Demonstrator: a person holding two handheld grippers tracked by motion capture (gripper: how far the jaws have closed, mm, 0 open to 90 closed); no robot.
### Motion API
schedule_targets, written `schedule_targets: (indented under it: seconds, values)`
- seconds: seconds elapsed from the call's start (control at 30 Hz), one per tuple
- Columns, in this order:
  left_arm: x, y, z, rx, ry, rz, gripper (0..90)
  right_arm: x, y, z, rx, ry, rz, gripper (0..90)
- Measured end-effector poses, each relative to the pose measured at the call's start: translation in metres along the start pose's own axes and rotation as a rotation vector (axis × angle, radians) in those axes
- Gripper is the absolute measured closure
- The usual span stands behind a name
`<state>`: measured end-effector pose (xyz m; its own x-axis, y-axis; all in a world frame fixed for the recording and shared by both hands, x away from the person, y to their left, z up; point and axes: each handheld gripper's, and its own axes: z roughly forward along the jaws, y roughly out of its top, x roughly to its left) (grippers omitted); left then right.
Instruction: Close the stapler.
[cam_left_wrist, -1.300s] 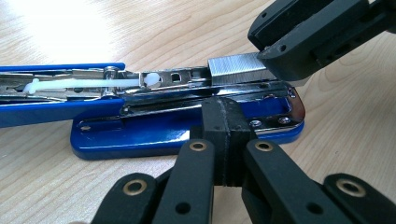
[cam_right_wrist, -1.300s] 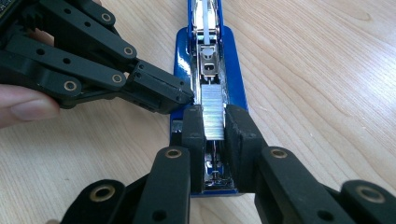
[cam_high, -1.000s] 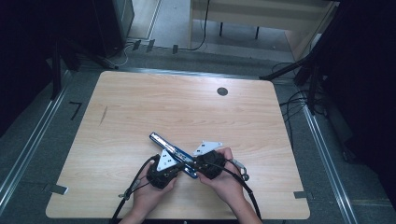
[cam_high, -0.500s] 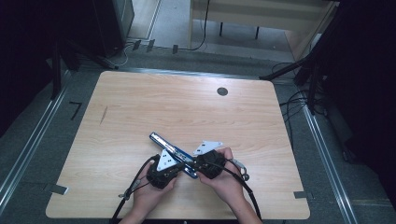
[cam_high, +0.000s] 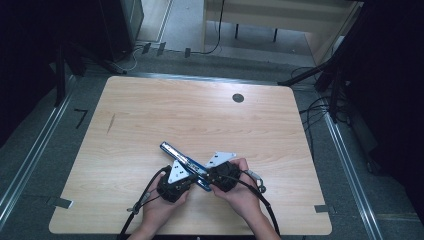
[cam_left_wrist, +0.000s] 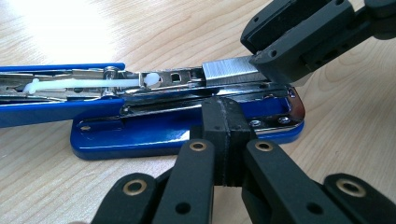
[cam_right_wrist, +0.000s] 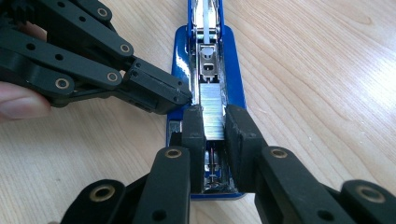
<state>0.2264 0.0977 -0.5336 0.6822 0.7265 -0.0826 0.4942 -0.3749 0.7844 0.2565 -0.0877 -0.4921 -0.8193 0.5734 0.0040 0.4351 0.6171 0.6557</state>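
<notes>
Staples (cam_right_wrist: 212, 114) in a silver strip, sitting in the open channel of a blue stapler (cam_left_wrist: 187, 130), pinched at the near end between the pads of the right gripper (cam_right_wrist: 214, 140). Stapler lying flat on the wooden table (cam_high: 150, 110), near the front edge, cover swung back. Left gripper (cam_left_wrist: 224, 140) pressed together on nothing, closed tips touching the side of the base as a brace. Risks, as a guess: strip tilting and jamming against the channel wall from an off-line push; strip snapping under too hard a squeeze; base skating away should the brace slip off the glossy edge. Long axis running diagonally in the high view, from upper left down to lower right, loading end toward both hands (cam_high: 240, 192). Round dark grommet (cam_high: 238, 98) well apart at the far edge.
</notes>
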Motion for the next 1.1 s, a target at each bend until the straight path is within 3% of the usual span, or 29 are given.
schedule_targets:
  seconds: [0.23,0.43,0.6,0.77,0.9,1.1]
  values:
    - [0.000,0.000,0.000,0.001,0.001,0.000,90.0,-0.002,0.000,-0.001,-0.012,0.008,0.032,75.0]
    - [0.000,0.000,0.000,0.003,0.002,0.004,90.0,-0.006,0.000,-0.004,-0.058,0.024,0.080,89.0]
    - [0.000,0.000,0.000,0.004,0.000,0.004,90.0,-0.005,0.005,0.008,-0.081,0.039,0.100,90.0]
    - [0.000,0.000,0.000,0.004,0.000,0.003,90.0,-0.003,0.014,0.019,-0.103,0.033,0.091,90.0]
    - [0.000,0.000,0.000,0.004,0.000,0.002,90.0,0.001,0.017,0.026,-0.082,0.018,0.065,90.0]
    - [0.001,0.000,-0.001,0.007,-0.001,0.001,90.0,0.002,0.013,0.023,-0.072,0.012,0.044,90.0]
